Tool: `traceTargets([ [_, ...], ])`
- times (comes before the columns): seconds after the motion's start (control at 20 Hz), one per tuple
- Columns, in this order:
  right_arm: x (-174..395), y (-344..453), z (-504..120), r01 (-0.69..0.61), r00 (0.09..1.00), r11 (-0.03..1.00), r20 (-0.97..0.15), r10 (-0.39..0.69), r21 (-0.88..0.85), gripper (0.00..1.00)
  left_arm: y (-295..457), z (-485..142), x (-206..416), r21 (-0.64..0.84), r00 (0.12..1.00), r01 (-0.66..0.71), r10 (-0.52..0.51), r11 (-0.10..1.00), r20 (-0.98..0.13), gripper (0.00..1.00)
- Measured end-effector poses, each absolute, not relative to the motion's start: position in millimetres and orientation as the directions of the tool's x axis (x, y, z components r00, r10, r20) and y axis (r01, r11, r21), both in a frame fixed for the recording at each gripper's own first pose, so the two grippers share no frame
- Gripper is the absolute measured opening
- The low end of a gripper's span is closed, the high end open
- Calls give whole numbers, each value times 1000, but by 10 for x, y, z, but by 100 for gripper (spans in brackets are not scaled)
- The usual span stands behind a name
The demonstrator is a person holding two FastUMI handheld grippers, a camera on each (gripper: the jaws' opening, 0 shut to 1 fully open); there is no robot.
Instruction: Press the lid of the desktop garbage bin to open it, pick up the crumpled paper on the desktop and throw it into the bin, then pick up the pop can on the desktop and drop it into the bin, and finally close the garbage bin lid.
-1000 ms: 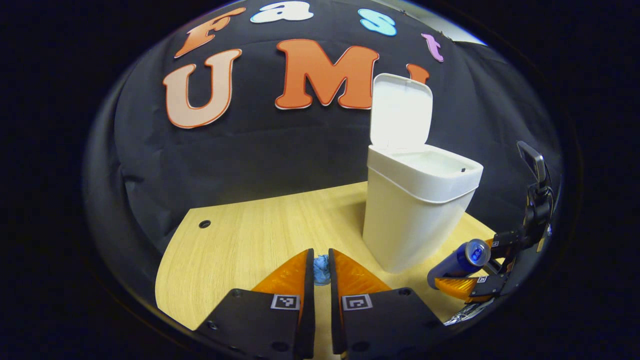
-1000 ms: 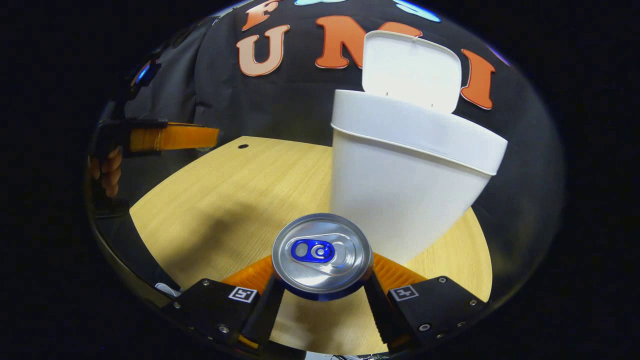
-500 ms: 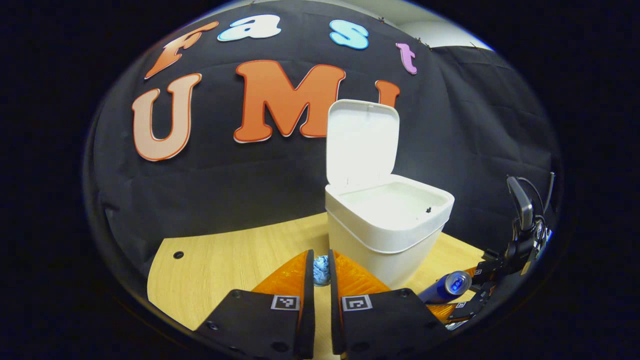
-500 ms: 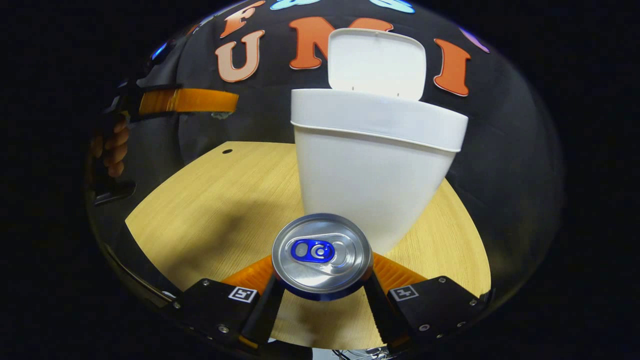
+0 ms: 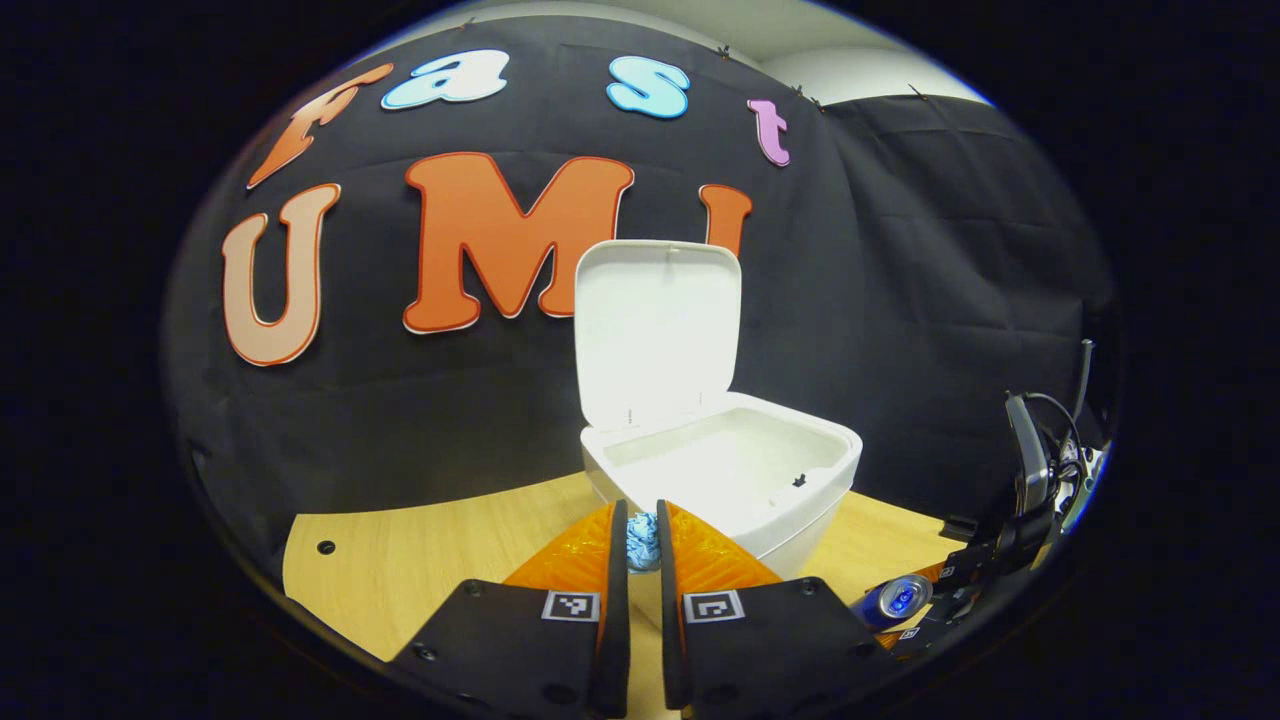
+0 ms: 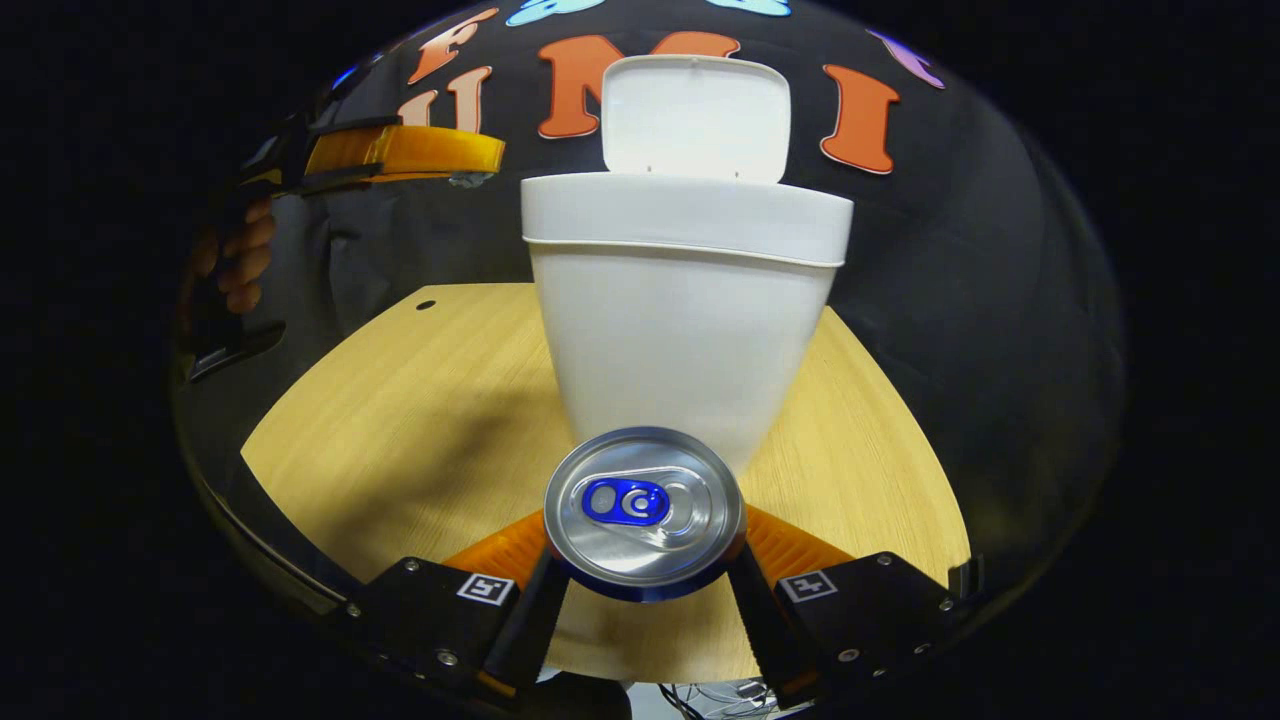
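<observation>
left gripper view: left gripper [image 5: 641, 545] nearly closed, pinching the crumpled paper [image 5: 641, 540] just short of the open bin [image 5: 735, 475]; paper drop in hand. next, carry it over the rim and release. right gripper [image 6: 645, 545] clamps the pop can [image 6: 645, 510], long axis along its fingers, top facing the camera, above the counter [image 6: 420, 400].

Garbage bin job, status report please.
Left claw shut on crumpled paper, near open bin. Right claw shut on pop can. Lid up, nothing blocking.
</observation>
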State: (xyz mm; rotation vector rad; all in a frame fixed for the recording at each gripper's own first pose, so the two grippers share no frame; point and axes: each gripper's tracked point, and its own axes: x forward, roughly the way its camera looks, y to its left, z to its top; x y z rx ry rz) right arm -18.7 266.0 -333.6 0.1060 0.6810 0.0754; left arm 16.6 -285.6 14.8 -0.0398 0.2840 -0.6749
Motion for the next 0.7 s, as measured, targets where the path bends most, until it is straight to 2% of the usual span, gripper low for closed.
traceTargets([
  [0.7,-90,2530,-3229,60,802,993,-598,14,104,81,-3353,125,241,-216,682,660,-695,719,-229,17],
])
